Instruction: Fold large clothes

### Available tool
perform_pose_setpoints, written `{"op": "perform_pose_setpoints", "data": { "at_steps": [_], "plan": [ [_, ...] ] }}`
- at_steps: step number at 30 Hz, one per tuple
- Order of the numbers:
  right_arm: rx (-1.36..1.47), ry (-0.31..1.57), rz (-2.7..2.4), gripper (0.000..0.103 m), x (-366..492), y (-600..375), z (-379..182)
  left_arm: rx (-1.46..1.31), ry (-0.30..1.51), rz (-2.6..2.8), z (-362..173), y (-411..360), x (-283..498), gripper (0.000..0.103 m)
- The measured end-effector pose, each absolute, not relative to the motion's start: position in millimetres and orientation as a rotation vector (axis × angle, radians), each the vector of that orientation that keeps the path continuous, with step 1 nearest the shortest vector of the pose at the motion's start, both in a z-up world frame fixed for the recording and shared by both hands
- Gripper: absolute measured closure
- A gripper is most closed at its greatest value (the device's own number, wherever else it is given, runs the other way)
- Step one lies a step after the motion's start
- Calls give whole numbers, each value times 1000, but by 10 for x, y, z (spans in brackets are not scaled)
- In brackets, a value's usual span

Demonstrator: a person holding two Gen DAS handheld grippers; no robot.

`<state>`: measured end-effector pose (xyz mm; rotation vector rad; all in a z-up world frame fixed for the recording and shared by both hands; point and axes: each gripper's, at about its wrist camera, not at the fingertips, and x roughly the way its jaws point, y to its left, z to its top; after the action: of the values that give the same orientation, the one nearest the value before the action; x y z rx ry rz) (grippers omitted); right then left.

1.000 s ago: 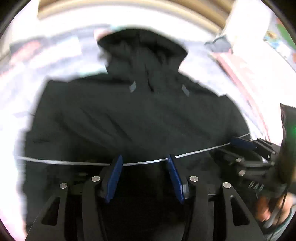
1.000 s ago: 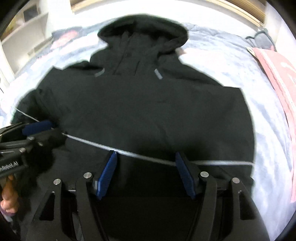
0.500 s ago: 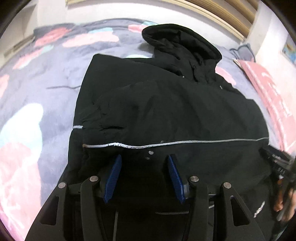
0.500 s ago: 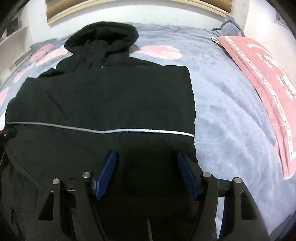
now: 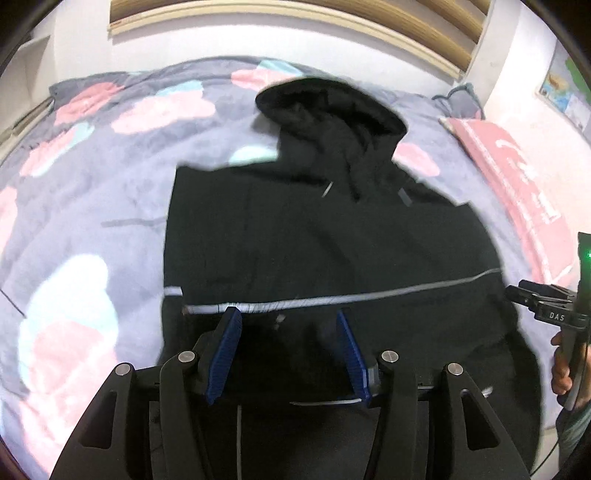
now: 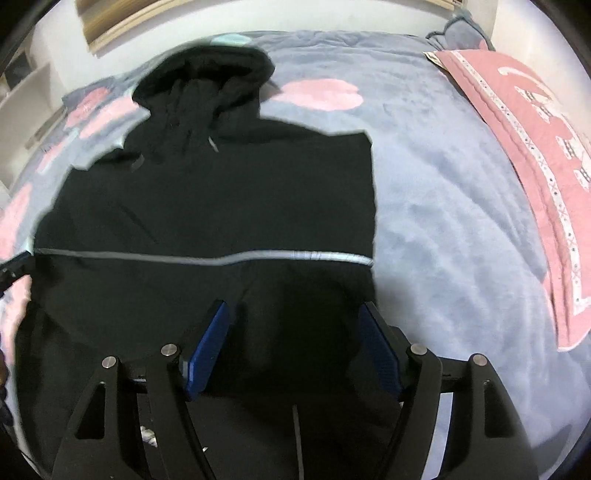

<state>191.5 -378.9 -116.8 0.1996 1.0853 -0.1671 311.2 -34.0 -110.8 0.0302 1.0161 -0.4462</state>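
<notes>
A black hooded jacket [image 5: 325, 243] lies flat on the bed, hood at the far end, with a thin reflective stripe [image 5: 332, 299] across its lower body. Both sleeves look folded in, giving straight side edges. It also fills the right wrist view [image 6: 221, 206], stripe [image 6: 258, 256] included. My left gripper [image 5: 286, 325] is open and empty above the jacket's lower left part. My right gripper [image 6: 293, 317] is open and empty above the lower right part. The right gripper also shows at the right edge of the left wrist view [image 5: 543, 299].
The bed has a grey-blue fleece blanket [image 6: 443, 184] with pink and mint patches [image 5: 66, 314]. A pink patterned quilt [image 6: 535, 147] lies along the right side, also in the left wrist view [image 5: 517, 184]. A wall and wooden frame [image 5: 295, 22] run behind the bed.
Both grippers have drawn back and apart from the jacket's middle toward its lower corners. The jacket lies narrower, with its sides folded in. Both jaws stay open.
</notes>
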Motion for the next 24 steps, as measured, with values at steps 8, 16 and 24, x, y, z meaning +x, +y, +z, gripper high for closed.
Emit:
{"op": "perform_pose_setpoints", "data": {
  "at_steps": [8, 16, 24],
  "plan": [
    [221, 1006, -170, 28, 2172, -3942, 37, 18, 964, -461, -8, -520, 3503, 48],
    [248, 929, -120, 28, 2765, -3903, 649, -2, 886, -470, 686, -733, 3988, 48],
    [252, 963, -103, 28, 3822, -3936, 335, -18, 977, -407, 368, -981, 4916, 45]
  ]
}}
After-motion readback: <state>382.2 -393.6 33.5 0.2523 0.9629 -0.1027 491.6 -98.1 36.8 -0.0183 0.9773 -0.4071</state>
